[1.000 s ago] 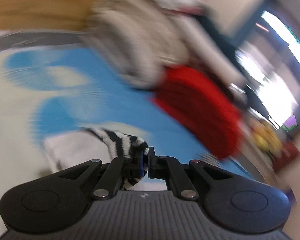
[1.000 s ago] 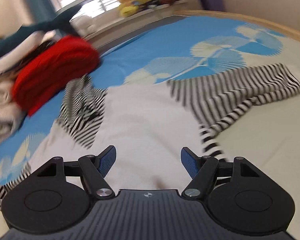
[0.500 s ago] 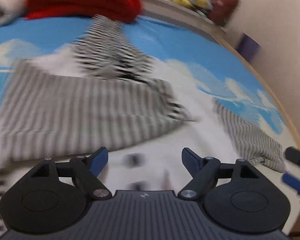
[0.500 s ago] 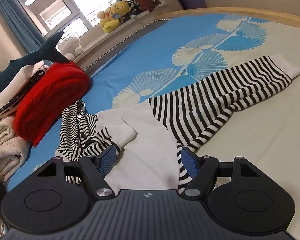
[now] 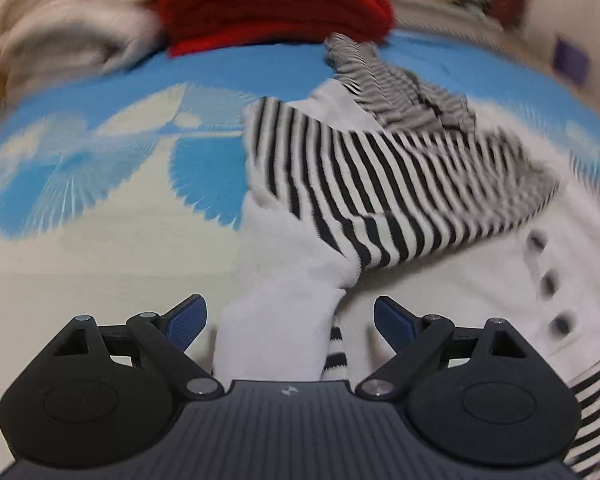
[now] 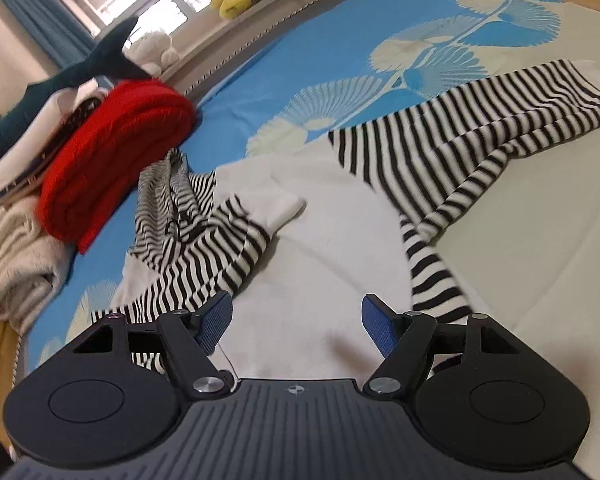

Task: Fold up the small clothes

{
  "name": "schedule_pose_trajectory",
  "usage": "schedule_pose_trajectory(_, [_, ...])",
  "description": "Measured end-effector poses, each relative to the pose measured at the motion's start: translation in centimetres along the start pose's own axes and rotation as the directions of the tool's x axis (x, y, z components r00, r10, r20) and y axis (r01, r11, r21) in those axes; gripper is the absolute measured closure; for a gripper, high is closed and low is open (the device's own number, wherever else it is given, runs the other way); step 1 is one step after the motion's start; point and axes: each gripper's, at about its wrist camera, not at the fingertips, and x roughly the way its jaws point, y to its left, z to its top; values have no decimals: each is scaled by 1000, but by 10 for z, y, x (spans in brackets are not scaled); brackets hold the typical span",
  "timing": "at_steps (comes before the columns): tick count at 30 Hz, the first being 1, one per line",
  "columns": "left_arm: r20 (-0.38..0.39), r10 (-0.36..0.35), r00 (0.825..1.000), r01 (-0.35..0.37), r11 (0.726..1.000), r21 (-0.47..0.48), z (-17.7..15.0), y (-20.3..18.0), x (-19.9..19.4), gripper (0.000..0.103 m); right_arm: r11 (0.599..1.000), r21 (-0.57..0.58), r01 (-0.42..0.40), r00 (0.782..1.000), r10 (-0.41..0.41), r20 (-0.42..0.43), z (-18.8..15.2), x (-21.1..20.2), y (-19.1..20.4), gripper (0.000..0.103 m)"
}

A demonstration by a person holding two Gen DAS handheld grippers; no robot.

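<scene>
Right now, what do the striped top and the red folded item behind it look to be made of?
The striped top: soft knit, probably cotton jersey, matte; it drapes and creases, with white ribbed cuffs. The red folded item: thicker, chunky rib knit, perhaps wool or acrylic; its raised ridges show along the fold. Exact fibres can't be told.

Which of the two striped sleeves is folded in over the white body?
The sleeve nearer the red sweater: that folded sleeve lies across the white body with its white cuff on top, while the other sleeve stretches outward flat on the bed.
</scene>
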Motion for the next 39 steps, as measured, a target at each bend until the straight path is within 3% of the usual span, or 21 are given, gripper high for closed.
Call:
schedule_pose_trajectory(2, [28, 124, 992, -124, 992, 19, -1, -5, 9, 34, 1000, -19, 5, 1000, -6, -10, -3, 6, 7, 30])
schedule_pose_trajectory(5, [-55, 76, 996, -87, 972, -220, 3, 39, 18, 39, 999, -51, 3, 1000, -3, -18, -6, 11, 17, 30])
schedule_pose_trajectory(7, [-95, 83, 992, -105, 958, -266, 3, 62, 23, 36, 998, -67, -7, 1000, 5, -28, -7, 14, 23, 30])
schedule_pose_trajectory(9, [-121, 83, 989, -111, 962, -250, 2, 75, 26, 20, 996, -87, -19, 999, 15, -42, -8, 17, 28, 30])
schedule_pose_trajectory(14, [-120, 94, 988, -107, 988, -110, 5, 62, 13, 17, 994, -110, -10, 999, 6, -43, -7, 24, 35, 30])
schedule_pose_trajectory(18, [16, 19, 1000, -17, 997, -82, 11, 53, -30, 11, 991, -136, 4, 1000, -4, 4, 7, 30, 34, 31])
schedule_pose_trajectory(20, [106, -64, 992, 73, 993, -90, 15, 56, -41, 7, 984, -175, 21, 1000, -19, 15, 16, 41, 38, 43])
schedule_pose_trajectory(21, [126, -68, 990, 81, 992, -96, 17, 55, -41, 7, 981, -190, 23, 1000, -22, 9, 21, 50, 40, 49])
schedule_pose_trajectory(25, [131, -51, 990, 76, 979, -188, 33, 64, -19, 7, 981, -194, -11, 999, 4, -37, 44, 98, 51, 49])
schedule_pose_trajectory(27, [187, -33, 982, 78, 967, -242, 49, 78, -12, 7, 976, -218, -19, 999, 10, -42, 62, 120, 56, 46])
schedule_pose_trajectory(30, [225, 3, 974, 42, 980, -195, 82, 86, 16, 7, 976, -210, -53, 998, 44, -48, 89, 151, 54, 38])
schedule_pose_trajectory(35, [87, -117, 989, 128, 983, -132, 117, 76, 90, 8, 984, -162, -79, 989, 57, -135, 98, 204, 45, 38])
schedule_pose_trajectory(37, [69, -137, 988, 146, 978, -149, 121, 69, 111, 31, 977, -203, -63, 991, 38, -126, 92, 213, 49, 38])
schedule_pose_trajectory(38, [61, -141, 988, 149, 977, -151, 122, 67, 118, 76, 972, -224, -73, 994, 53, -92, 86, 211, 50, 40])
schedule_pose_trajectory(39, [44, -146, 988, 151, 976, -156, 122, 66, 127, 99, 964, -247, -95, 994, 79, -76, 81, 208, 52, 60])
